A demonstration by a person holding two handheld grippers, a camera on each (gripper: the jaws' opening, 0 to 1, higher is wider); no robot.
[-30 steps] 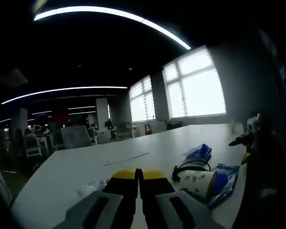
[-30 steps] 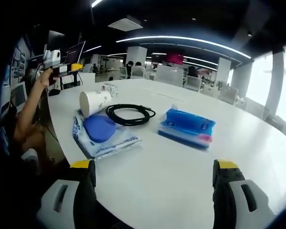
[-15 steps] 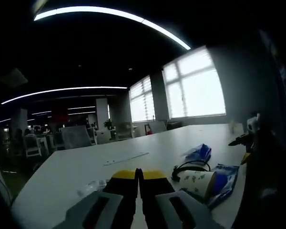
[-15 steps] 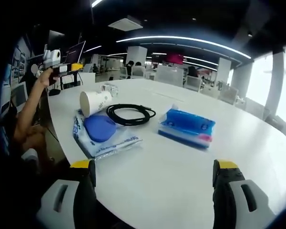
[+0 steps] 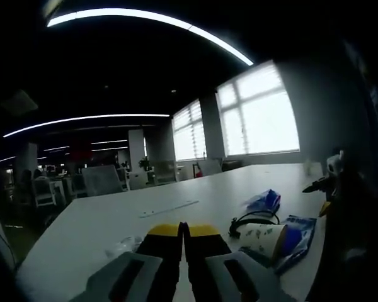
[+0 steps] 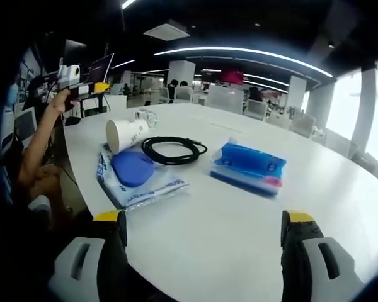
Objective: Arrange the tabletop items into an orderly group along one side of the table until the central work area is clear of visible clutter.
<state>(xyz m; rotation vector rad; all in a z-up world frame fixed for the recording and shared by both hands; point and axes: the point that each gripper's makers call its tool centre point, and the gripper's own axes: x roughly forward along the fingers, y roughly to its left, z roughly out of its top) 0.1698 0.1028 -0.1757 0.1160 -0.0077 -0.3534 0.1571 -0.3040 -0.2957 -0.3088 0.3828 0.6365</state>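
On the white table lie a paper cup on its side, a coiled black cable, a blue tissue pack and a blue round pad on a clear printed bag. My right gripper is open above the table's near edge, short of these items. In the right gripper view the left gripper is held up at the far left, beyond the cup. My left gripper is shut with nothing between its jaws. From there the cup, cable, tissue pack and bag lie to the right.
A small crumpled clear wrapper lies on the table left of the left gripper's jaws, also seen behind the cup. Office chairs and desks stand beyond the table. A person's arm reaches along the left table edge.
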